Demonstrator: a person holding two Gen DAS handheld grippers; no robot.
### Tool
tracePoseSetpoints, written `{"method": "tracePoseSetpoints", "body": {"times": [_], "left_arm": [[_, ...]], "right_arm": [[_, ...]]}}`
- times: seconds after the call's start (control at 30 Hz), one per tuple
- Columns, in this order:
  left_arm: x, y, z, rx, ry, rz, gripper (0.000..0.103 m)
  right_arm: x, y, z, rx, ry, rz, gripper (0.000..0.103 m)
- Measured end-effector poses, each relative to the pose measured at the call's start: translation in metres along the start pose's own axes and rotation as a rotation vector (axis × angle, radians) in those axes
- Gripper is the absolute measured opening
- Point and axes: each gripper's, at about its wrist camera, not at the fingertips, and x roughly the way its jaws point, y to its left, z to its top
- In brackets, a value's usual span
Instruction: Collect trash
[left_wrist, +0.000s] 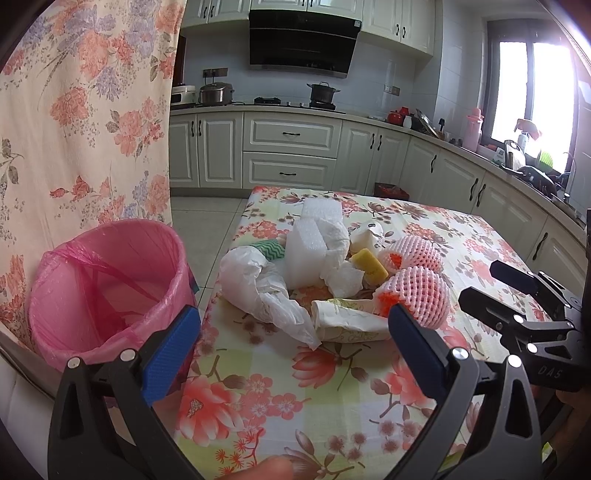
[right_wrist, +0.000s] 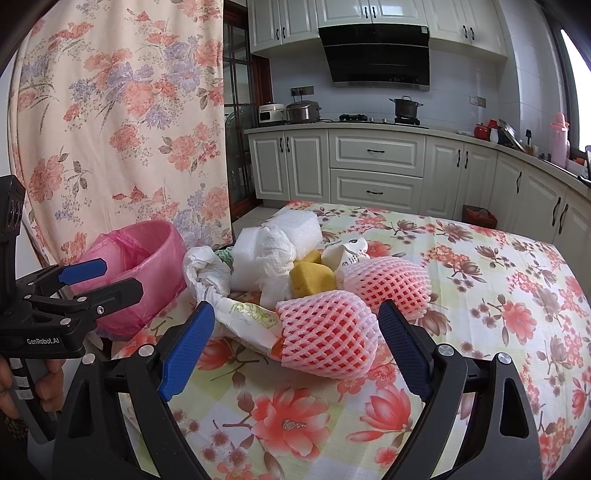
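Black gripper, blue pads, silver screws

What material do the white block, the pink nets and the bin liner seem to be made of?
White block: looks like foam, with a matte, finely pebbled surface. Pink nets: probably soft foam mesh; open diamond holes show orange inside. Bin liner: thin plastic film, likely; translucent pink, wrinkled, folded over the rim.
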Motion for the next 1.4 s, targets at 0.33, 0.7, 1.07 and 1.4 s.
{"method": "tracePoseSetpoints", "body": {"times": [0.33, 0.7, 1.07, 1.4], "left_arm": [[-0.0001, -0.0005, -0.0001, 0.000, 0.000, 0.001, 0.098], [0.0003, -0.0008, 0.0005, 0.000, 0.000, 0.001, 0.098], [-0.0004, -0.0011, 0.0005, -0.001, 0.000, 0.002, 0.098], [-0.0002, -0.0005, 0.0004, 0.000, 0.001, 0.001, 0.098]], "right_arm": [[0.0000, 0.0001, 0.0000, 0.000, -0.001, 0.000, 0.085], [-0.0008, 0.0019, 0.0020, 0.001, -0.001, -0.002, 0.085], [-0.0001, 0.0006, 0.0009, 0.002, 0.000, -0.002, 0.085], [-0.0018, 0.0004, 0.0035, 0.004, 0.000, 0.000, 0.085]]}}
